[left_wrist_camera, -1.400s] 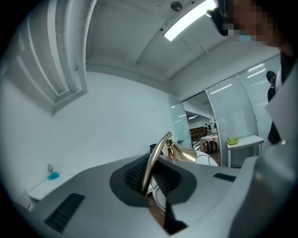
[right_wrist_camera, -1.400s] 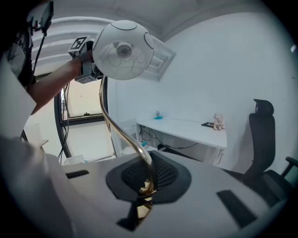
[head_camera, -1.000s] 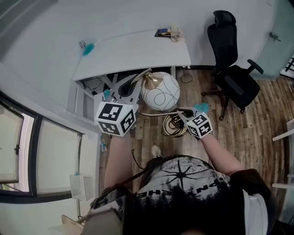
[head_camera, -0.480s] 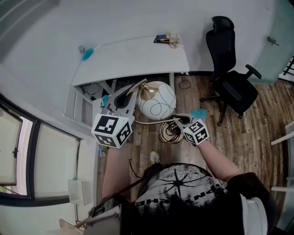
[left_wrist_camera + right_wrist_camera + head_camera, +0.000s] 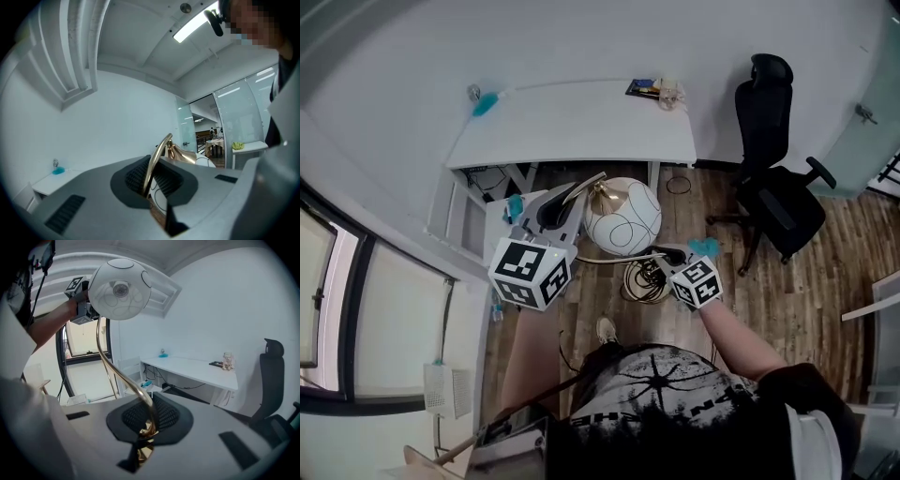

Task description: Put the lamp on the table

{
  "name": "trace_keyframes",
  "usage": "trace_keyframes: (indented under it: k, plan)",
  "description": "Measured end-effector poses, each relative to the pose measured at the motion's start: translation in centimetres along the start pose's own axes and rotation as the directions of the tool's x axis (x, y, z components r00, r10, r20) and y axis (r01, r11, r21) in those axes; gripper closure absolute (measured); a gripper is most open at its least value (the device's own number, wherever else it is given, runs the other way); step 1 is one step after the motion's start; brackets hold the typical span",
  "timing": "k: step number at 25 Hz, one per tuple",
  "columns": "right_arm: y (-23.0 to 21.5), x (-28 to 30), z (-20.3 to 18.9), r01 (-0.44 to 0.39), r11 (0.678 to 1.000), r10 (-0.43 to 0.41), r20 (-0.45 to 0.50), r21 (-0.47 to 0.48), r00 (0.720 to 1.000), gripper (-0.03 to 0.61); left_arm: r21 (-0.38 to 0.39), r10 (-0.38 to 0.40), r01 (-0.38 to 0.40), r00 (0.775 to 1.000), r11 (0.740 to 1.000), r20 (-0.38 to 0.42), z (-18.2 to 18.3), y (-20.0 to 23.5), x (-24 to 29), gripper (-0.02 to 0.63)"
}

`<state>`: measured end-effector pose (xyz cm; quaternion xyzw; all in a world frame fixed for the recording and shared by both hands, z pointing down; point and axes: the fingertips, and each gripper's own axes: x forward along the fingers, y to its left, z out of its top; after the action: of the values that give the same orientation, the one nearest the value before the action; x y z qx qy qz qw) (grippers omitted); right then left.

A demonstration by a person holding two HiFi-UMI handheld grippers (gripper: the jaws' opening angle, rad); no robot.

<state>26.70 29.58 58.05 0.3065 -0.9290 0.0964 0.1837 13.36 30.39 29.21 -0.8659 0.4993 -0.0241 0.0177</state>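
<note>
Brass is showing between both sets of jaws: the lamp [image 5: 623,216] is hanging in the air, carried by its thin curved stem [image 5: 157,159], with nothing of it resting on the floor [image 5: 787,281] or on the white surface [image 5: 572,122].

The left gripper [image 5: 575,193] is pinching the stem close to the white globe [image 5: 119,289], its jaws drawn nearly together with only the thin rod between the ribbed pads. The right gripper [image 5: 668,254] is clamping the lower end of the same stem, jaws likewise almost closed on the metal.

The stem's long axis is running across the person's front, sloping from the left jaws by the globe down to the right jaws. The globe is sitting between the two grippers, just short of the surface's near edge and lower than its top.

The surface is lying straight ahead, beyond the globe, and the left gripper is the nearer one to it. By my reading, the lamp is needing to go up and forward, with the right gripper's end swinging underneath so the globe is ending up on top.
</note>
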Motion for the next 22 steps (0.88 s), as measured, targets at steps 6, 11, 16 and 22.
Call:
trace_keyframes:
  k: [6,11,16,22]
  plan:
    - [-0.9,3.2,1.3,0.012,1.0,-0.012,-0.014,0.002,1.0,0.557,-0.014,-0.008,0.008,1.0,1.0,0.0,-0.4,3.6,1.3,0.591]
    - [-2.0,7.2,3.1,0.024,1.0,-0.024,-0.023,0.014,0.999,0.557,-0.023,-0.023,0.022,1.0,0.999,-0.006,-0.8,8.1,3.3,0.591]
    - [-2.7,9.8,4.0,0.034,0.999,-0.034,-0.018,0.017,0.999,0.557,-0.016,-0.032,0.032,0.999,0.999,-0.001,-1.1,10.7,4.3,0.591]
    - [-3.5,14.1,6.3,0.059,0.998,-0.059,-0.017,0.013,0.998,0.557,-0.009,-0.052,0.052,0.999,0.999,0.014,-1.0,15.2,5.4,0.591]
